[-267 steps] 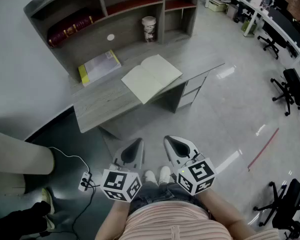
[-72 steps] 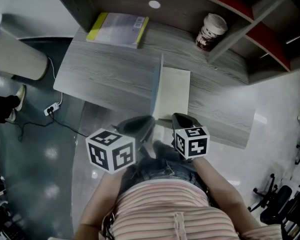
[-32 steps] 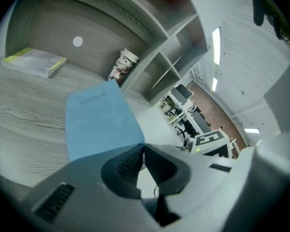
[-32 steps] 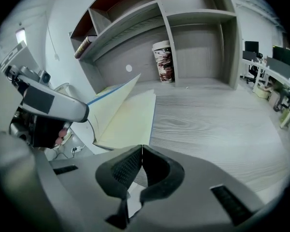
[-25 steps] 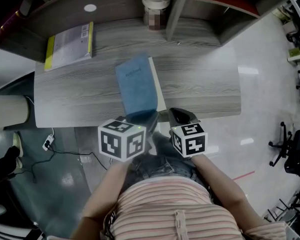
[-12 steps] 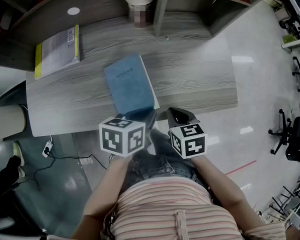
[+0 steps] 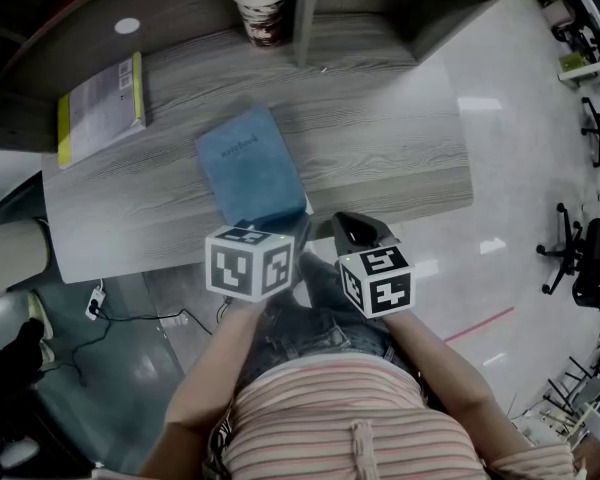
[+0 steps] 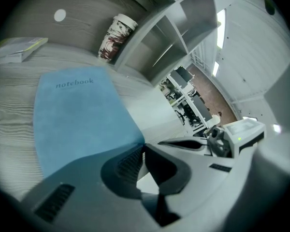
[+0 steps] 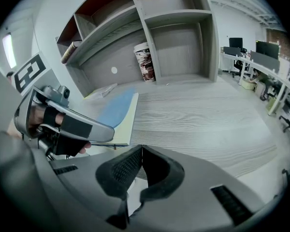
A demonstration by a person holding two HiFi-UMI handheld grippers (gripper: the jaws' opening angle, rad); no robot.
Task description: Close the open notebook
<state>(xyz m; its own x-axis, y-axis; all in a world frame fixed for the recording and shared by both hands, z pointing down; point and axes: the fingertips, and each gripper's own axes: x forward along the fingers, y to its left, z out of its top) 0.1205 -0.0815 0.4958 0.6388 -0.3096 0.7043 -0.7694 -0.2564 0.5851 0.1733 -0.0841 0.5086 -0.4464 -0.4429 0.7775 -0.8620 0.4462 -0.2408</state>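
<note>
The notebook (image 7: 250, 168) lies on the grey desk (image 7: 390, 138) with its blue cover up; a thin cream strip of pages shows along its right edge. In the left gripper view the cover (image 8: 77, 115) fills the left half, slightly blurred. My left gripper (image 7: 296, 234) is shut, its tips (image 8: 142, 147) at the notebook's near right corner with nothing seen between them. In the right gripper view the cover (image 9: 113, 108) sits a little raised over the cream pages, with the left gripper (image 9: 108, 132) at its near edge. My right gripper (image 7: 352, 226) hangs shut and empty (image 9: 141, 148) off the desk's front edge.
A paper cup (image 7: 260, 3) stands at the back under the shelf unit (image 9: 150, 18). A yellow-edged book (image 7: 98, 108) lies at the desk's back left. Office chairs (image 7: 590, 258) stand on the floor to the right, and a cable with a plug strip (image 7: 95, 293) lies left.
The blue cover, upright about three seconds ago, has come down over the pages and lies almost flat. Both grippers stay at the desk's front edge.
</note>
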